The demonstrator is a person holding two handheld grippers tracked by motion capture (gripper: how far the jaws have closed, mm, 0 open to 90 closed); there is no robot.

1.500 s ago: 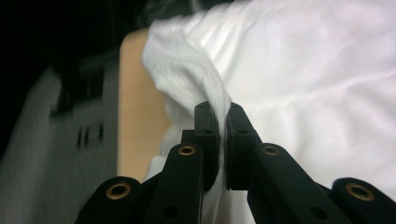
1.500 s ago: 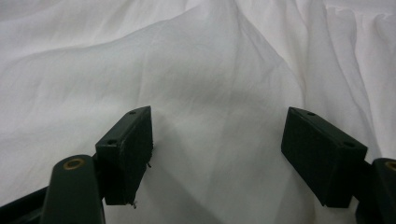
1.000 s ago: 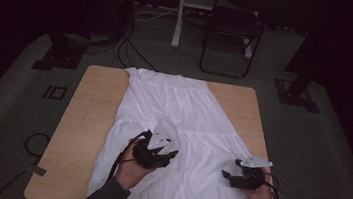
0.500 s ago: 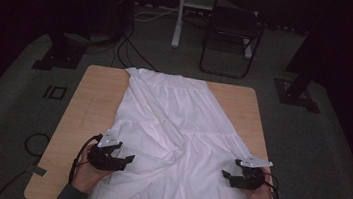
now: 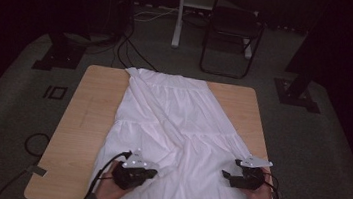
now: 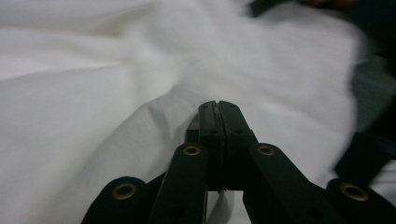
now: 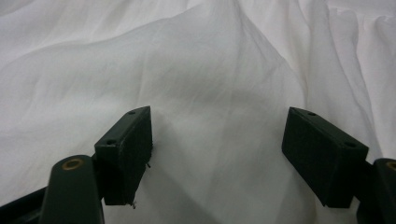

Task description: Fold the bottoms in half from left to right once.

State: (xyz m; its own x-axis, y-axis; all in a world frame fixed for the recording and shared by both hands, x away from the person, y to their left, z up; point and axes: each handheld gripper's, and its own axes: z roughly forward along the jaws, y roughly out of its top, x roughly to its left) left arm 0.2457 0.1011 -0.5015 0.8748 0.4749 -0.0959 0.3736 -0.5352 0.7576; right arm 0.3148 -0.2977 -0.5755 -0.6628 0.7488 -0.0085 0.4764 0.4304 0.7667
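The left gripper point(image 5: 152, 173) has swung in from the skirt's left hem edge toward its middle, and its jaws have just clenched tight; whether a thin pinch of cloth sits between them cannot be told. The white skirt point(image 5: 181, 125) lies spread along the table point(image 5: 89, 120), waist at the far edge, hem at the near edge. Judging by this, the left side is about to be gathered or tugged smooth. The right gripper point(image 5: 226, 176) rests at the near right corner, jaws released astride a fold. Diagonal creases remain across the middle. A chair point(image 5: 232, 35) stands beyond the table.
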